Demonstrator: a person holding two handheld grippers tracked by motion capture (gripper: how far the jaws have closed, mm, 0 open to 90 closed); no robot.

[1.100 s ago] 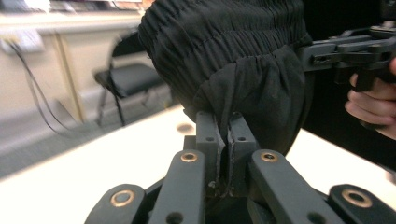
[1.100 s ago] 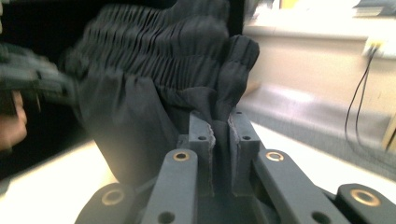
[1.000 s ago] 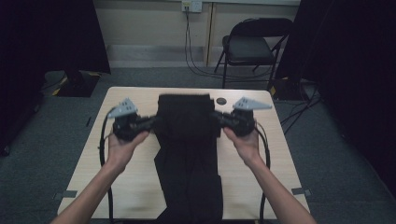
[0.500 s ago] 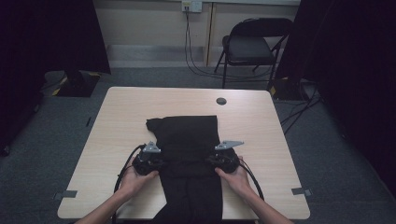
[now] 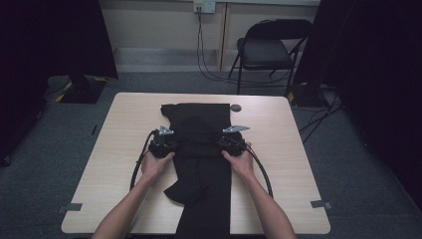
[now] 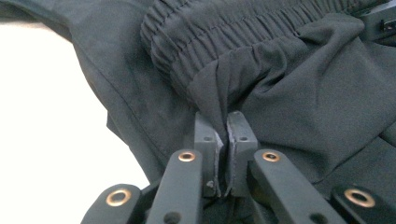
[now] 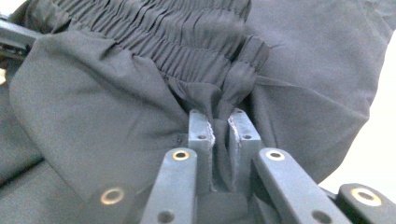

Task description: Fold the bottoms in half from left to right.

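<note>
Black trousers (image 5: pixel 199 124) lie lengthwise down the middle of the table (image 5: pixel 124 124), their upper part folded over. My left gripper (image 5: pixel 171 144) is at the cloth's left edge and my right gripper (image 5: pixel 221 143) at its right edge, both low on the table. In the left gripper view my left gripper (image 6: pixel 227 119) pinches a fold just under the elastic waistband (image 6: pixel 224 32). In the right gripper view my right gripper (image 7: pixel 218 116) holds bunched cloth below the waistband (image 7: pixel 177 32). Both pairs of jaws have just been opening slightly, with cloth still between them.
A small dark round disc (image 5: pixel 235 107) lies on the table beyond the trousers' right corner. A folding chair (image 5: pixel 271 50) stands behind the table. Cables (image 5: pixel 137 167) loop from each gripper across the tabletop. Tape marks (image 5: pixel 73 206) sit by the near corners.
Both grippers have come down from a raised hold to the tabletop and drawn closer together. The trousers' lifted upper part now lies folded flat on the table.
</note>
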